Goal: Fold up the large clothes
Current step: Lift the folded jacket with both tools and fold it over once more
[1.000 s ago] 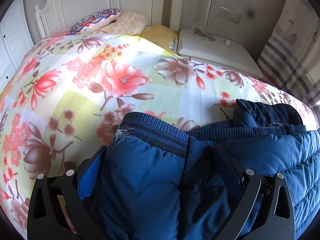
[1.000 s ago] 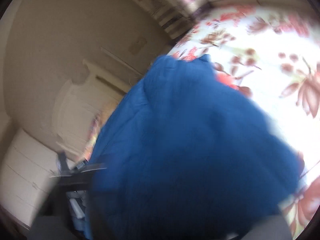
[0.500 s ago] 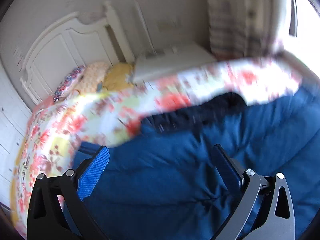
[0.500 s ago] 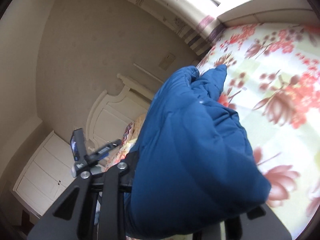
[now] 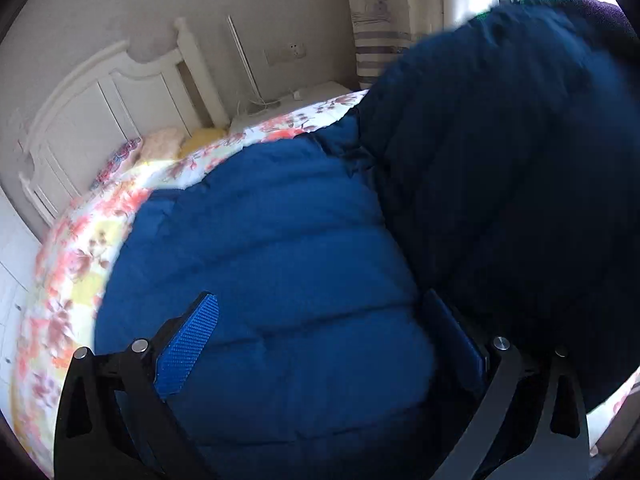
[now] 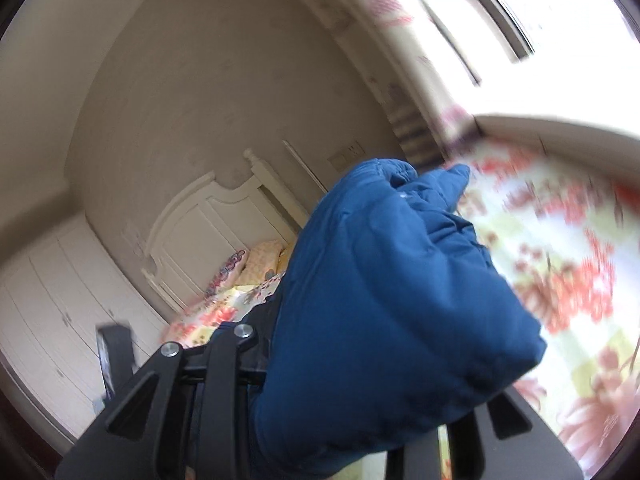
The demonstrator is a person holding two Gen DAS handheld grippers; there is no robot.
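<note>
puffy blue quilted jacket [image 5: 280, 248] lifted, bunched over bed.

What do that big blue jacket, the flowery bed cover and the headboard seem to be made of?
Blue puffer jacket: smooth woven shell, probably nylon or polyester, with soft filling; stitched seams divide it into puffy panels with a faint sheen.
Floral bedspread: matte printed cloth, likely cotton or a blend; blur hides the weave.
Headboard: hard panelled board in white paint, likely wood or fibreboard; the paint hides which.
</note>
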